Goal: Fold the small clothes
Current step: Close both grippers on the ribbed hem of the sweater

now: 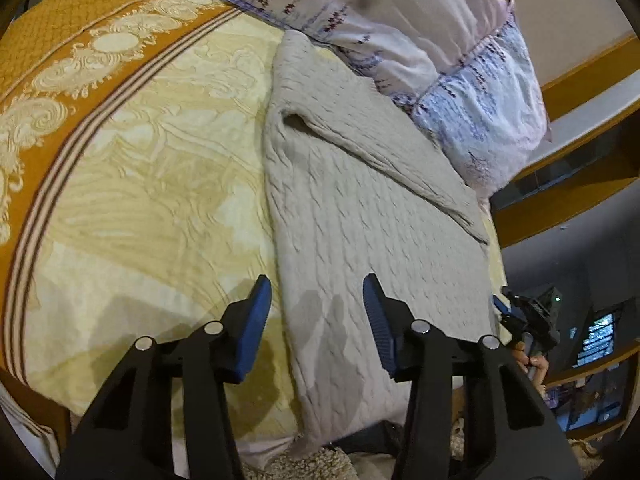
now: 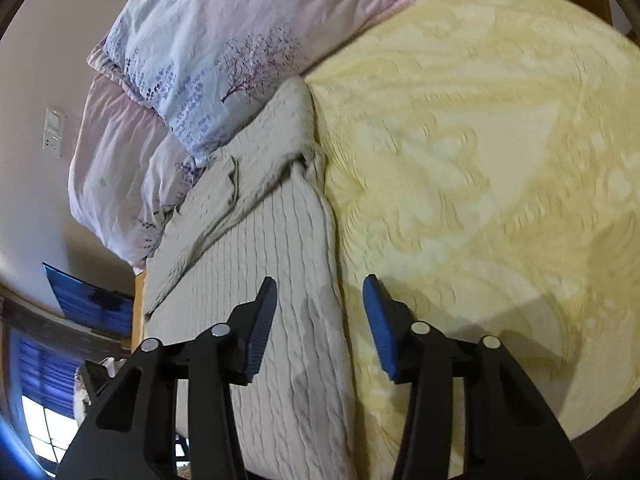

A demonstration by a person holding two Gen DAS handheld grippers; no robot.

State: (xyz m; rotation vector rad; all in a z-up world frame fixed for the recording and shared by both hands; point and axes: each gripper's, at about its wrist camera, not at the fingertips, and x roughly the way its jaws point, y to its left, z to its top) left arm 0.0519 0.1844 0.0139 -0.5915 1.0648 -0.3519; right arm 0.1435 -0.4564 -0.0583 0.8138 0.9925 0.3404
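A pale grey cable-knit sweater [image 1: 360, 208] lies flat on the yellow bedspread [image 1: 140, 184], with one sleeve [image 1: 400, 160] folded diagonally across its body. My left gripper [image 1: 316, 292] hovers open over the sweater's left edge near the hem, one finger over the bedspread and one over the knit. In the right wrist view the same sweater [image 2: 272, 248] runs up the left half. My right gripper [image 2: 320, 292] stands open above its right edge, pads clear of the cloth. The right gripper [image 1: 505, 307] also shows in the left wrist view, at the sweater's far side.
Two floral pillows [image 1: 420, 40] [image 2: 208, 52] lie against the sweater's top end. The bedspread [image 2: 480, 160] spreads wide to the right, with an orange patterned border [image 1: 60, 48] on the left. Wooden bed frame [image 1: 580, 72], wall switch [image 2: 54, 132] and a window [image 2: 44, 420] lie beyond.
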